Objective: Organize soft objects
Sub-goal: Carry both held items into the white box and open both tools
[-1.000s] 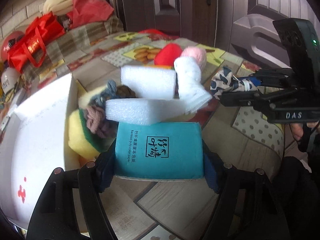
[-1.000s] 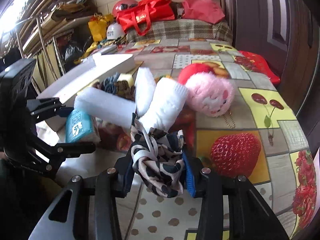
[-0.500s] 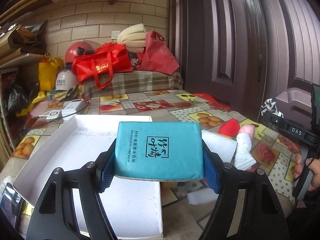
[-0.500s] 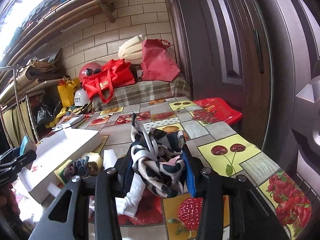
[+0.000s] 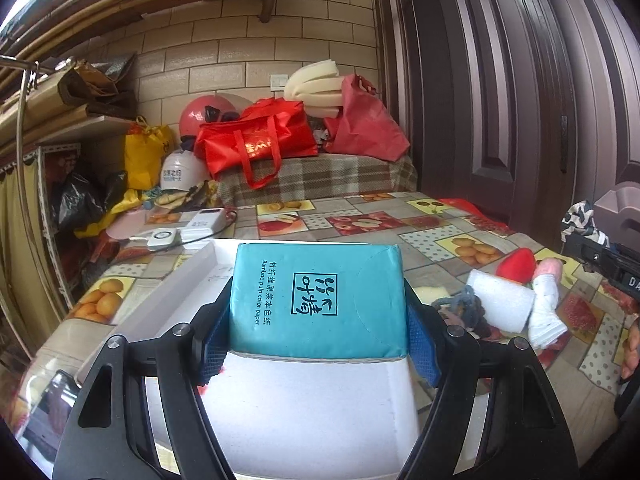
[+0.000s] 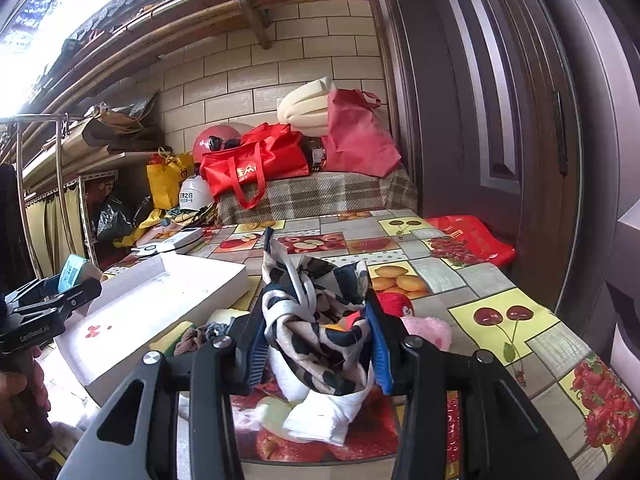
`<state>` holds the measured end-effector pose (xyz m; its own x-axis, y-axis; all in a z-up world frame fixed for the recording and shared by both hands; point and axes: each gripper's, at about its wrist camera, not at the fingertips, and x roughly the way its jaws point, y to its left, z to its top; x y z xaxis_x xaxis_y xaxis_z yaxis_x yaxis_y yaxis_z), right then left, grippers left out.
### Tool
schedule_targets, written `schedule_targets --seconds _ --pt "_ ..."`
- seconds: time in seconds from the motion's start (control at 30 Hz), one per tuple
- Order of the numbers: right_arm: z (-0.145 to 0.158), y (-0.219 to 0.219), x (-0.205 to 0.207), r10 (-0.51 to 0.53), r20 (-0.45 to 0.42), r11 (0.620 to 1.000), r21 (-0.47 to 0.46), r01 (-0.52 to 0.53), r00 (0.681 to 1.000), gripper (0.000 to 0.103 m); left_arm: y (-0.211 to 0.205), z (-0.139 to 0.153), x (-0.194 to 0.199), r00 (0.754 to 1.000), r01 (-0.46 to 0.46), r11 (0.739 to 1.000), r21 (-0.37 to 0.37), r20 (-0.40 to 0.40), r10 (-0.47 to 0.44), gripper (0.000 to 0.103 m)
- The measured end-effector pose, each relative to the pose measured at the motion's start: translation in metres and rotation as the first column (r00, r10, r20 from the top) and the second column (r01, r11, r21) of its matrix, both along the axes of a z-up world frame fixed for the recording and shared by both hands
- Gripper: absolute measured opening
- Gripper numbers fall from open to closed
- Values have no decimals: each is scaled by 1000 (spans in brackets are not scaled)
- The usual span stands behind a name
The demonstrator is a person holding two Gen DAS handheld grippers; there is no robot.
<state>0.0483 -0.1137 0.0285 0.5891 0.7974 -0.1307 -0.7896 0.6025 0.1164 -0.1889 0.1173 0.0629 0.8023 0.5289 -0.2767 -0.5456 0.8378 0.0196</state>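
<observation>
Left tongs [image 5: 318, 338] clamped on teal tissue pack [image 5: 316, 300] above white box [image 5: 304, 412], right tongs [image 6: 316, 350] clamped on spotted scarf [image 6: 316, 320] over counter [image 6: 500, 320], sock [image 6: 324, 412] beneath.

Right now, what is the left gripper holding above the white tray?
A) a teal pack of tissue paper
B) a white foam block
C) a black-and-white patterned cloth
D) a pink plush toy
A: in the left wrist view the left gripper is shut on the teal pack of tissue paper over the white tray, while the patterned cloth sits in the right gripper.
</observation>
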Motion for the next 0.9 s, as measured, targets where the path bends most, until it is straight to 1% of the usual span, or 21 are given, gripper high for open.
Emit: schedule_targets --seconds 0.13,0.27,0.4,0.53,0.73,0.83,0.9 --pt "1 14 -13 32 16 999 -15 -32 999 43 13 -2 -7 1000 -23 999 -22 10 24 74" --pt "2 31 -29 72 40 997 -35 -71 997 43 28 -7 -8 999 -46 998 -49 -10 46 74" --pt "4 51 -45 120 69 992 -57 -117 990 43 43 -10 -11 997 -78 996 -51 -29 77 74" --pt "5 67 -58 168 81 984 -81 -161 982 43 62 -12 -16 993 -109 993 -49 -44 107 74" --pt "4 94 -74 231 70 969 -110 -223 970 43 89 -15 -21 989 -142 988 -62 -58 138 74" --pt "3 111 -80 261 52 959 -130 -252 964 43 94 -16 -21 988 -144 986 -84 -63 139 74" --pt "3 121 -82 275 38 953 -142 -268 961 43 94 -15 -19 988 -146 986 -79 -69 140 74"
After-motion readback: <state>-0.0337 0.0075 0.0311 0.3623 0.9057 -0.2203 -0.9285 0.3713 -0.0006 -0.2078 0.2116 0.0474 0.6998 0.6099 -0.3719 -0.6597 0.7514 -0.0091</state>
